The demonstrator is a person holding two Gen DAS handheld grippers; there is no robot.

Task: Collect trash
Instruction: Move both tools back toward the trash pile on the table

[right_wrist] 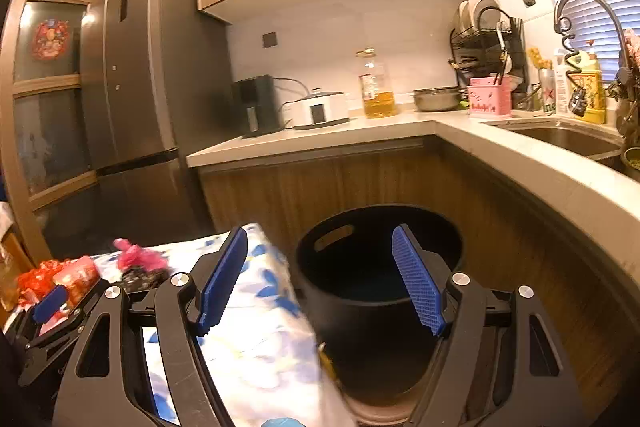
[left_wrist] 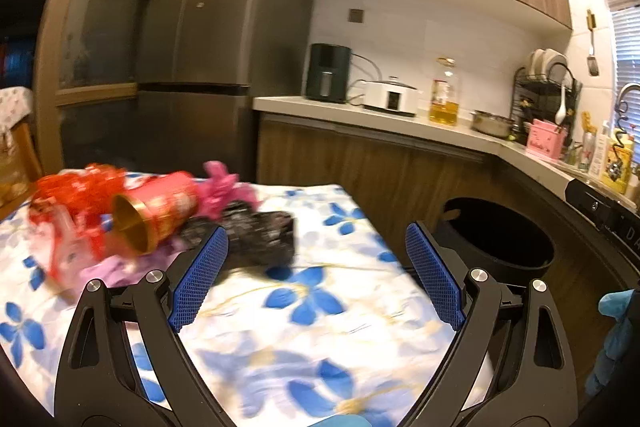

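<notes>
Trash sits in a pile at left of the left wrist frame, on a table (left_wrist: 320, 327) with a blue-flower cloth: red can (left_wrist: 160, 215) lying on its side with gold mouth toward the camera, red wrap (left_wrist: 80, 195) behind and left of it, pink bag (left_wrist: 222, 187) just behind the can, black wad (left_wrist: 260, 239) touching the can's right side.

Left gripper (left_wrist: 316, 275) is open wide, nothing between the pads. Its left pad (left_wrist: 200, 279) overlaps the near edge of the black wad in frame; contact unclear, picture is blurred there.

Bin (left_wrist: 500, 235) is right of centre in that frame, black, on the floor beside the table's right edge, below the counter (left_wrist: 360, 115).

Right wrist frame: right gripper (right_wrist: 320, 279) also spread open and empty, hanging over the bin (right_wrist: 380, 267), which fills lower centre. Bin inside is dark, contents not readable. Table edge with cloth (right_wrist: 256, 327) lies just left of the bin. Trash pile shows at lower left, pink bag (right_wrist: 138, 255) and red can (right_wrist: 76, 279), with the left gripper partly in front.
</notes>
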